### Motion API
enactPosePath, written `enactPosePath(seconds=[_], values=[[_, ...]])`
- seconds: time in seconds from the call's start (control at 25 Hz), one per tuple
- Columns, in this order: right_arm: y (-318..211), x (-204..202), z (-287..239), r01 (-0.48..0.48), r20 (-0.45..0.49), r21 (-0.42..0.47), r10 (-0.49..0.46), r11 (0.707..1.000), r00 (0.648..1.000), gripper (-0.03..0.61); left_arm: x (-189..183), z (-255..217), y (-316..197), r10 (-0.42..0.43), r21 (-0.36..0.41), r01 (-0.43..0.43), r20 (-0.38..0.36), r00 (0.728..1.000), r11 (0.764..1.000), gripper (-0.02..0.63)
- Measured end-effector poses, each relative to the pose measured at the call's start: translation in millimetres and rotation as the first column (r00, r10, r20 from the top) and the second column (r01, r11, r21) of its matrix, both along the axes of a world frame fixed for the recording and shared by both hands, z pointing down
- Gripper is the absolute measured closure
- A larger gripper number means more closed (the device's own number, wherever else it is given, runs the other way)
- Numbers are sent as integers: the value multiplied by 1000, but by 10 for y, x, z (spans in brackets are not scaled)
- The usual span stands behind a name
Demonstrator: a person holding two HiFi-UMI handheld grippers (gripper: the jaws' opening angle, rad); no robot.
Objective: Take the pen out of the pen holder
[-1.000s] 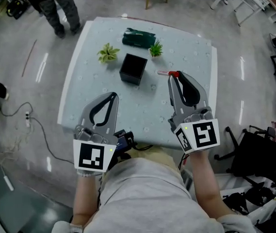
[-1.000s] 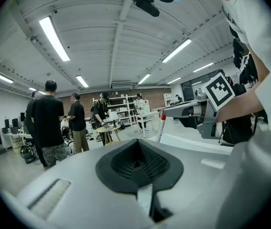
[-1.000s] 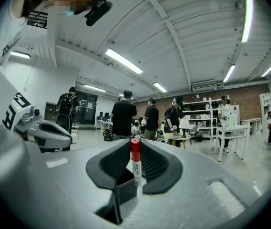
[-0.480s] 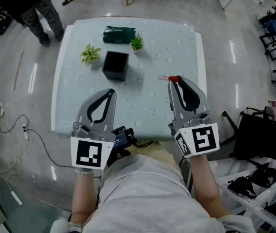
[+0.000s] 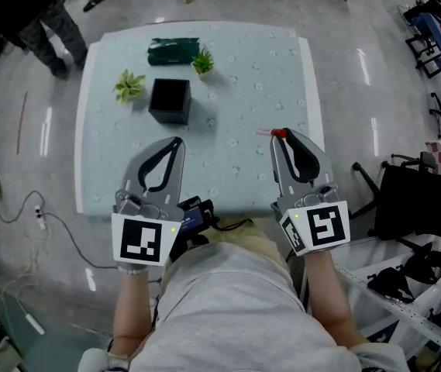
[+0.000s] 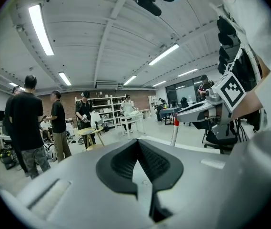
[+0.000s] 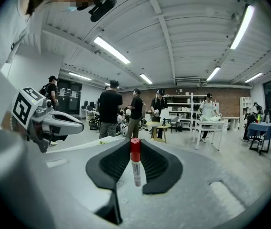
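A black square pen holder point(image 5: 170, 101) stands on the pale table point(image 5: 251, 68), towards its far left. My right gripper point(image 5: 280, 136) hovers over the table's near right edge, shut on a white pen with a red cap point(image 5: 276, 132). In the right gripper view the pen point(image 7: 135, 163) stands upright between the black pads of that gripper point(image 7: 135, 143). My left gripper point(image 5: 175, 142) is over the table's near edge, shut with nothing in it; its tips point(image 6: 137, 141) meet. The left gripper view also shows the right gripper's pen point(image 6: 175, 130).
Two small green plants point(image 5: 129, 85) point(image 5: 201, 62) and a dark green pouch point(image 5: 173, 50) lie beside and behind the holder. A person in dark clothes point(image 5: 42, 14) stands past the far left corner. Chairs and gear point(image 5: 425, 200) crowd the right; a cable point(image 5: 26, 208) runs on the floor at left.
Both grippers have drawn back from the holder towards the table's near edge, the right one still gripping the pen. The table and holder now sit farther up and left in the head view.
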State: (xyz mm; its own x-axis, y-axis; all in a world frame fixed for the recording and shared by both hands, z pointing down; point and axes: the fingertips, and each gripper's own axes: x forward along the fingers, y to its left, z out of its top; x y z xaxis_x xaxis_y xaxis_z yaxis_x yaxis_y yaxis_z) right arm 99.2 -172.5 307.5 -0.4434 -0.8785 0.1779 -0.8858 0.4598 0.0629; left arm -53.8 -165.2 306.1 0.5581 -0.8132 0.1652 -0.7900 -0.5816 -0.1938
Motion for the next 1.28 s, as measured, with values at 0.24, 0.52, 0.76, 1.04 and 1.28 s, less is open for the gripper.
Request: enactPosePath(seconds=[0.24,0.52,0.76,1.04,1.28], values=[[20,41,80,-12,-9,-21,11,1000,1000,515,-4,44,-33,2,-8,-2,3,1000,1000,597],[25,-10,103,-3,-8,-24,3,1000,1000,515,-7,76,-41,5,-14,-5,17,1000,1000,597],[16,-40,131,3,-14,-33,-3,999,1000,515,-25,93,-56,1,-21,-1,10,1000,1000,597],[-7,-46,148,4,-15,-39,-5,999,1000,515,-21,111,-66,4,-26,-4,14,1000,1000,597],[-34,-40,129,5,-14,-36,-6,999,1000,515,-14,102,-73,4,-24,-4,12,1000,1000,596]])
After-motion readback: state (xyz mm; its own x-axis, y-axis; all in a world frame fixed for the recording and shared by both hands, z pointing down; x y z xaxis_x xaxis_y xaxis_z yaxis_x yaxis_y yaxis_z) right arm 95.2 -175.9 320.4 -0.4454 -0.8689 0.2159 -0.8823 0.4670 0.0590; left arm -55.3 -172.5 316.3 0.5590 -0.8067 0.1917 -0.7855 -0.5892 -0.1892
